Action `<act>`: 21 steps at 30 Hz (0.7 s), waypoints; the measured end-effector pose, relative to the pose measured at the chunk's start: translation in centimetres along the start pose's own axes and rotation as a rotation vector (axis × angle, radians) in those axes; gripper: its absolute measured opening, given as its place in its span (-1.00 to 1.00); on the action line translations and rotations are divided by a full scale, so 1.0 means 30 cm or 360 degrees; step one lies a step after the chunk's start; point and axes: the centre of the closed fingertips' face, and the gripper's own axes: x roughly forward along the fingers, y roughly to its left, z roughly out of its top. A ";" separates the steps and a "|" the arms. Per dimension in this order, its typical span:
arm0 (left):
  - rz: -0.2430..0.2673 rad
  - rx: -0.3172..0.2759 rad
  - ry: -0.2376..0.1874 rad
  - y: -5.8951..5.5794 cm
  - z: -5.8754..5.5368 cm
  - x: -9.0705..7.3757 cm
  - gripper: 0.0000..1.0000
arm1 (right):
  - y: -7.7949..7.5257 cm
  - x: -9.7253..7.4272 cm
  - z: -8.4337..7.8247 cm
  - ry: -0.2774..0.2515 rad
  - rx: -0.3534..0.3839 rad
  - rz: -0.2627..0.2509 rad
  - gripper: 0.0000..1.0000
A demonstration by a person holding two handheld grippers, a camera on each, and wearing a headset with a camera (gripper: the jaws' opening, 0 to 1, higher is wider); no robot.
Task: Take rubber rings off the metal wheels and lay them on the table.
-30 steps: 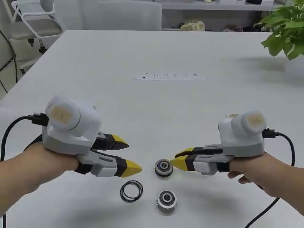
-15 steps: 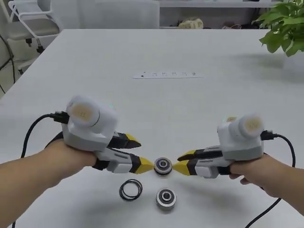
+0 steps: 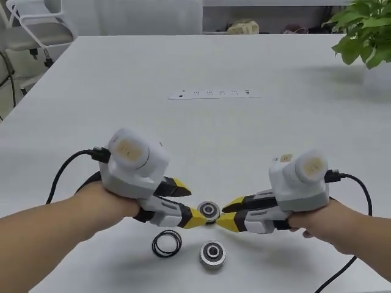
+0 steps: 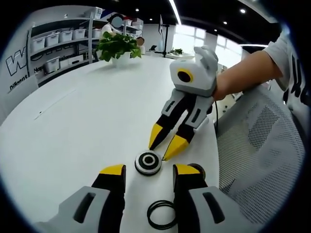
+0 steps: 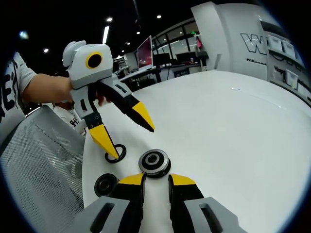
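Our left gripper (image 3: 190, 201) and right gripper (image 3: 225, 213) share pale grey housings, black jaws tipped yellow, and black cables (image 3: 96, 154); our white sleeve (image 4: 291, 68) bears black lettering.

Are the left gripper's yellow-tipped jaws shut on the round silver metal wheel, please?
No: in the left gripper view the left gripper stands open, with a gap on each side of the round silver metal wheel.
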 end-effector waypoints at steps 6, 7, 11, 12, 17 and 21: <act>-0.0030 0.0007 0.0027 -0.017 -0.008 0.031 -0.34 | 0.000 0.009 -0.005 0.0005 -0.0017 0.0001 -0.68; -0.0034 0.0007 0.0027 -0.020 -0.007 0.037 -0.34 | 0.002 0.010 -0.007 0.0008 -0.0018 0.0003 -0.68; -0.0047 0.0014 0.0039 -0.026 -0.008 0.052 -0.38 | 0.003 0.011 -0.005 -0.0001 -0.0022 0.0005 -0.69; -0.0050 0.0015 0.0041 -0.027 -0.008 0.054 -0.41 | 0.003 0.011 -0.004 -0.0002 -0.0021 0.0005 -0.69; -0.0052 0.0015 0.0047 -0.023 -0.006 0.066 -0.48 | 0.003 0.012 -0.004 -0.0007 -0.0022 0.0005 -0.69; -0.0054 0.0021 0.0050 -0.020 -0.002 0.074 -0.58 | -0.001 0.012 -0.004 -0.0012 -0.0023 0.0006 -0.69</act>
